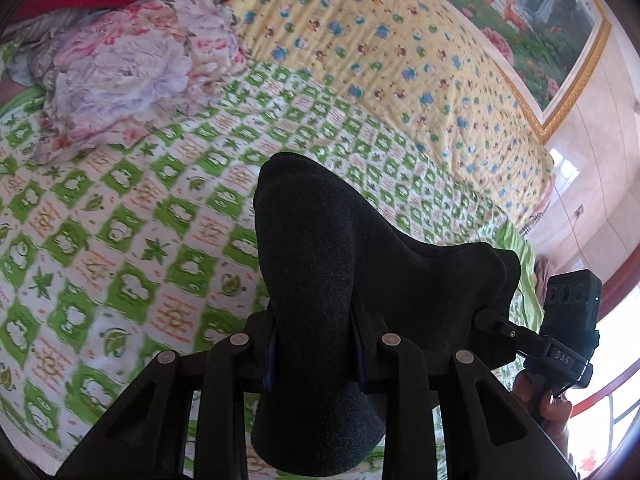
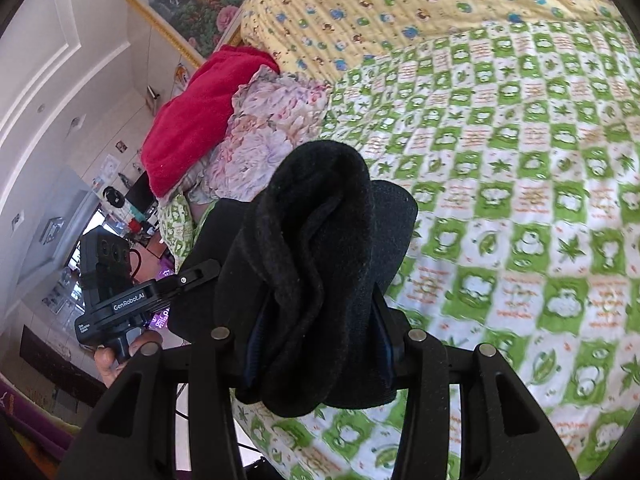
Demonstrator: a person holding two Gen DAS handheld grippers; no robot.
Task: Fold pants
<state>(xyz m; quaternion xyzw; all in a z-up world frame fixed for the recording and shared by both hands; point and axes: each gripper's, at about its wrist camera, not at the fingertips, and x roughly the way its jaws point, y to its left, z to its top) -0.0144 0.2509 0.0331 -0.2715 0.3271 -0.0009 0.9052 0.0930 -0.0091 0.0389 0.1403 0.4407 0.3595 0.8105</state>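
Note:
The dark charcoal pants (image 1: 316, 264) are bunched and held up above the bed between both grippers. My left gripper (image 1: 314, 344) is shut on one part of the fabric, which bulges up and hangs down through its jaws. My right gripper (image 2: 318, 344) is shut on another bunch of the pants (image 2: 316, 240), thick folds rising between its fingers. The right gripper also shows in the left wrist view (image 1: 496, 324), clamped on the stretched edge. The left gripper shows in the right wrist view (image 2: 196, 272), likewise on the fabric.
The bed carries a green-and-white patterned sheet (image 1: 120, 220) and a yellow quilt (image 1: 380, 40). A floral cloth pile (image 1: 132, 68) and a red blanket (image 2: 192, 120) lie near the bed's end. A framed painting (image 1: 532, 20) hangs on the wall.

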